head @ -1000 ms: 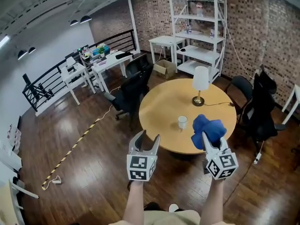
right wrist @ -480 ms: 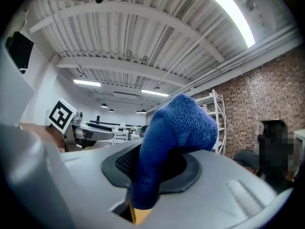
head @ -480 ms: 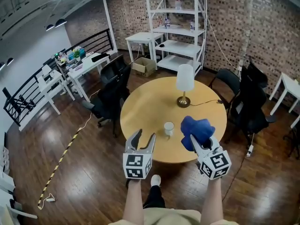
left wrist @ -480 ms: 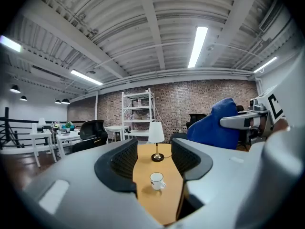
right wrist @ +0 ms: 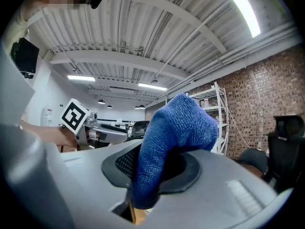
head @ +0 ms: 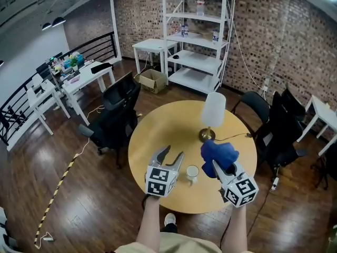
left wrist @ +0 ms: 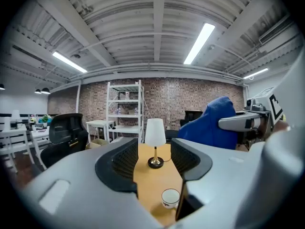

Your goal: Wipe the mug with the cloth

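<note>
Overhead, the head view is showing the white mug (head: 192,172) sitting on the round wooden table (head: 158,136) close to its near edge, between the two grippers. The left gripper (head: 172,152) is hovering just left of the mug. The right gripper (head: 215,165) is carrying the blue cloth (head: 217,154) just right of it.

Only the left gripper view is looking through the left gripper (left wrist: 155,156), whose jaws are standing apart with nothing between them. The mug (left wrist: 170,198) is lying low in that gap, down on the tabletop, with the lamp (left wrist: 154,137) standing farther off. The cloth (left wrist: 212,125) is bulging at that view's right.

Only the right gripper view is showing the right gripper (right wrist: 152,168) clamping the cloth (right wrist: 171,132), which is bunching up over the jaws and hiding the mug.

Bare tabletop is spreading left of and beyond the mug as far as the lamp (head: 212,112). A black chair (head: 118,123) is crowding the table's left edge.
</note>
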Demonstrator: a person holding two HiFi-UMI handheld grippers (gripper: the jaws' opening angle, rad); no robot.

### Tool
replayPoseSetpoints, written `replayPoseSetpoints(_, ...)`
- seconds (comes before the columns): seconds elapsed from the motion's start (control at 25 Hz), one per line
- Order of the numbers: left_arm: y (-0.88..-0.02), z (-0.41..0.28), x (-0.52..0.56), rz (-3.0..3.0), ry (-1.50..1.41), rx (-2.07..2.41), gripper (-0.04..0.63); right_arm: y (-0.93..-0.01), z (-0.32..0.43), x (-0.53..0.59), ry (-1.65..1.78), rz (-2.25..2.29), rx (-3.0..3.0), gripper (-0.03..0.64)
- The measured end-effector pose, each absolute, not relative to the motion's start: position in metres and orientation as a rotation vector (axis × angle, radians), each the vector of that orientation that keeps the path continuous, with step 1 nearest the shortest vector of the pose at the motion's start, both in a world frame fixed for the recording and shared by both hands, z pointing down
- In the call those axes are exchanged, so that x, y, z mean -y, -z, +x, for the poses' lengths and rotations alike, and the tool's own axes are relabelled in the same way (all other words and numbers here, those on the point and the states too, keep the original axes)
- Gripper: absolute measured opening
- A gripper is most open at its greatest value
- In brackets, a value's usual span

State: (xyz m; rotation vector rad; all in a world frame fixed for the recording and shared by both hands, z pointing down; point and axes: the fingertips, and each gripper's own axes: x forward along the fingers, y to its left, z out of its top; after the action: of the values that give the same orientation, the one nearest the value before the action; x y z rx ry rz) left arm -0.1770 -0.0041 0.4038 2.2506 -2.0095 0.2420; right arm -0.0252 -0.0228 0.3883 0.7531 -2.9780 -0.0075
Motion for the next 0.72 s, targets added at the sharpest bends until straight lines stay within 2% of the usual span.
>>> replayPoseSetpoints(0.24, -0.459, -0.196, 0.056, 2.32, -0.432, 1.75, 0.207, -0.434, -0.056, 0.063, -0.124, 0.725, 2.886, 0.094)
replayPoseSetpoints(0.52, -0.556, -0.19, 0.077, 2.247, -0.537, 1.503, 0.209, -0.516, -0.026, 0.097, -0.408, 0.881, 2.692, 0.094)
replayPoseSetpoints(0.72, -0.62, -0.178, 0.072, 2.047, -0.424, 1.324, 0.246, -0.573, -0.005, 0.118, -0.695, 0.902, 2.539, 0.097)
